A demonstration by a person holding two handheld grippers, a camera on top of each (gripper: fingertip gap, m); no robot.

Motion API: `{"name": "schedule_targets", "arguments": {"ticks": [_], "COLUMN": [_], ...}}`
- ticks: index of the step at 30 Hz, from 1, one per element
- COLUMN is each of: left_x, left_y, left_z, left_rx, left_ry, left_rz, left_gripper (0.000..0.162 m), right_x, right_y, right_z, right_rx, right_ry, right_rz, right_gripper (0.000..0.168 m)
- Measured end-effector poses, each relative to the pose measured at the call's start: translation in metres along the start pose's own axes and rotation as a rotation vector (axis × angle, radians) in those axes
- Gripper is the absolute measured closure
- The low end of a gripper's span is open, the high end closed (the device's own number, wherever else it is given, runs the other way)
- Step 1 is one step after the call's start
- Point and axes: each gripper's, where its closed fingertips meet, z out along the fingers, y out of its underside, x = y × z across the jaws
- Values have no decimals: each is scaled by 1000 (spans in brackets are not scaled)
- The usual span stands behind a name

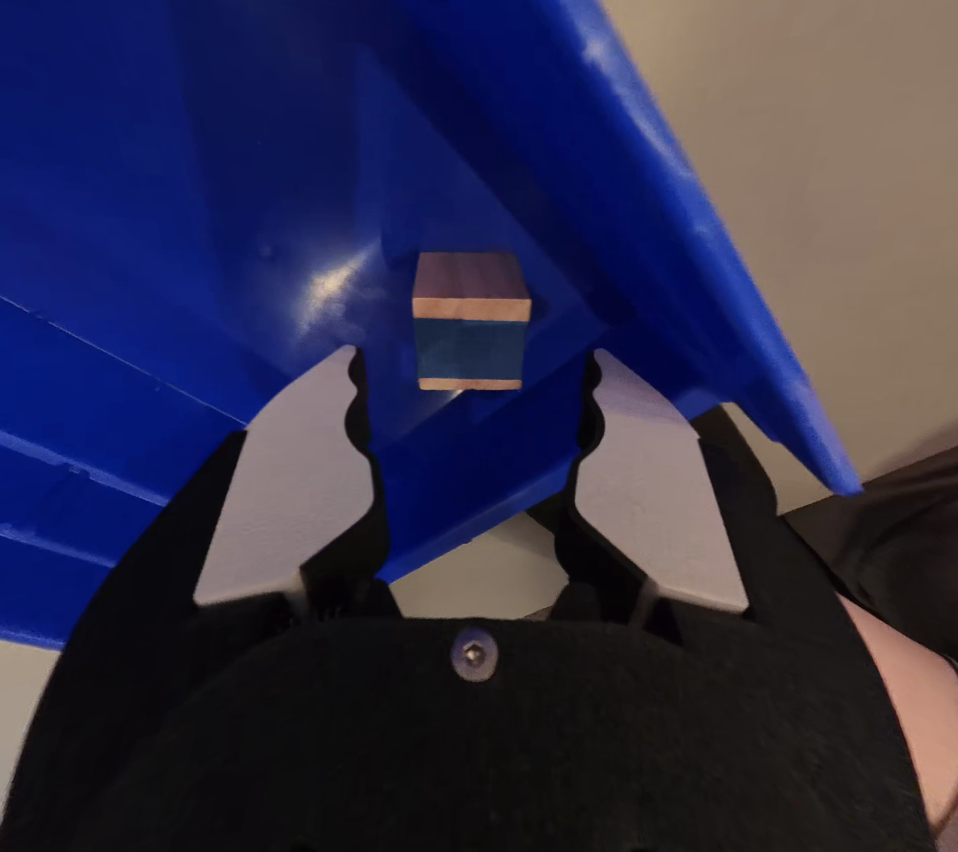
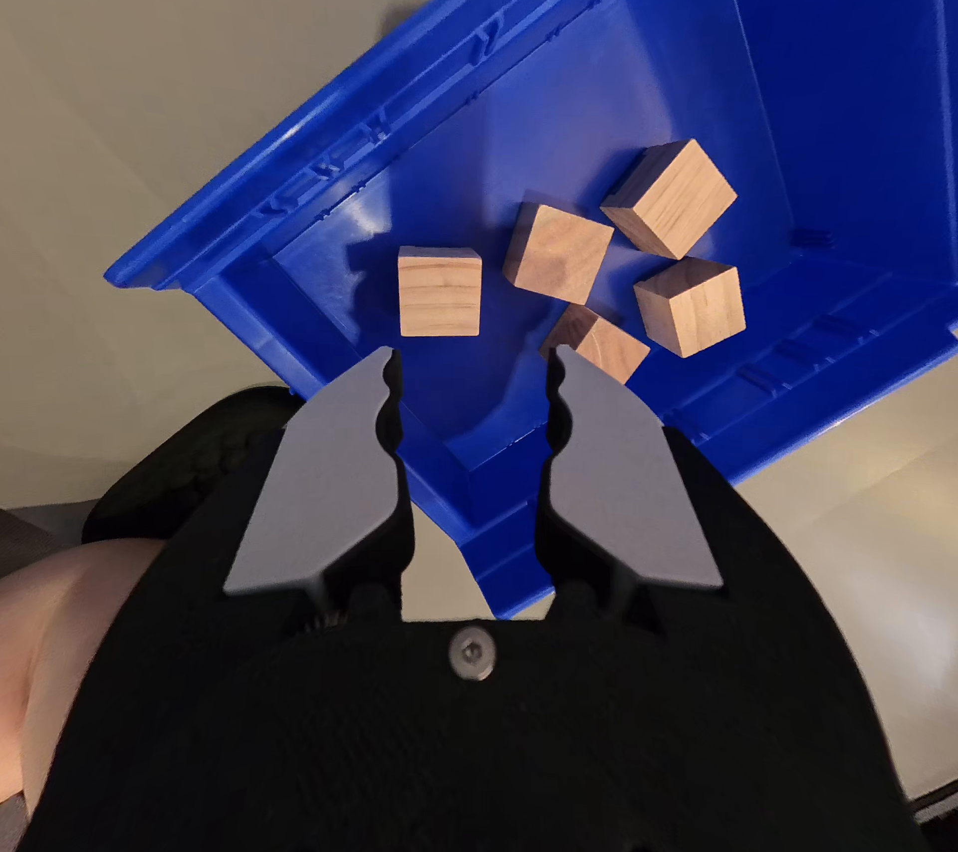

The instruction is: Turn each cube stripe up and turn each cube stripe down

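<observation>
Left wrist view. Nearest me is my left hand-held gripper (image 1: 474, 355), jaws spread wide, nothing between them. Just beyond the tips sits one wooden cube (image 1: 470, 320) on the floor of the blue plastic bin (image 1: 207, 153), close to the bin's near corner. Its blue stripe (image 1: 469, 349) faces me on the side wall, with bare wood bands above and below; the top face is plain wood. So this cube is stripe-sideways, neither up nor down. A strip of pale worktop (image 1: 777, 49) shows past the bin rim.

My read: to tip it stripe up, close on the two plain flanks left and right, squarely and low enough not to pinch only an edge, lift clear of the floor, roll a quarter turn, set down flat. The near bin wall is close, so I'd keep the approach steep.

Right wrist view. My right hand-held gripper (image 2: 474, 353) is also spread and empty, over the bin's near corner. Five plain wooden cubes in the bin (image 2: 829, 49): one alone (image 2: 439, 292) ahead of the left finger, four clustered (image 2: 668, 200) to the right, one of them (image 2: 604, 344) partly behind my right fingertip. No stripe shows on any; I can't tell whether they're stripe down.
</observation>
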Motion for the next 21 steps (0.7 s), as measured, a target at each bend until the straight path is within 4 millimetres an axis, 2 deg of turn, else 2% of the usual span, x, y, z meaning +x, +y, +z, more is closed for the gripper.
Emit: {"name": "schedule_targets", "arguments": {"ticks": [5, 8, 10, 14, 17, 19, 21], "left_x": [-11, -8, -5, -20, -32, -35, -25], "left_y": [4, 4, 4, 6, 3, -6, -15], "left_z": [18, 26, 25, 19, -1, -26, -57], "left_rx": [-64, -81, -77, -61, 44, 196, 367], "left_ry": [11, 73, 107, 40, -9, -19, 52], "left_rz": [-25, -24, -36, -48, -53, -55, -40], "left_gripper": [89, 99, 116, 116, 116, 116, 116], "right_x": [-3, -4, -5, -5, -3, 1, 4], "right_y": [0, 0, 0, -2, -5, -10, -25], "right_z": [4, 6, 7, 8, 6, 1, -13], "right_rx": [-25, -34, -42, -47, -40, -20, 51], "right_ry": [-7, -12, -14, -9, 17, 59, 129], "right_rz": [-12, -16, -20, -26, -35, -39, -75], "right_gripper": [113, 113, 113, 114, 114, 117, 121]}}
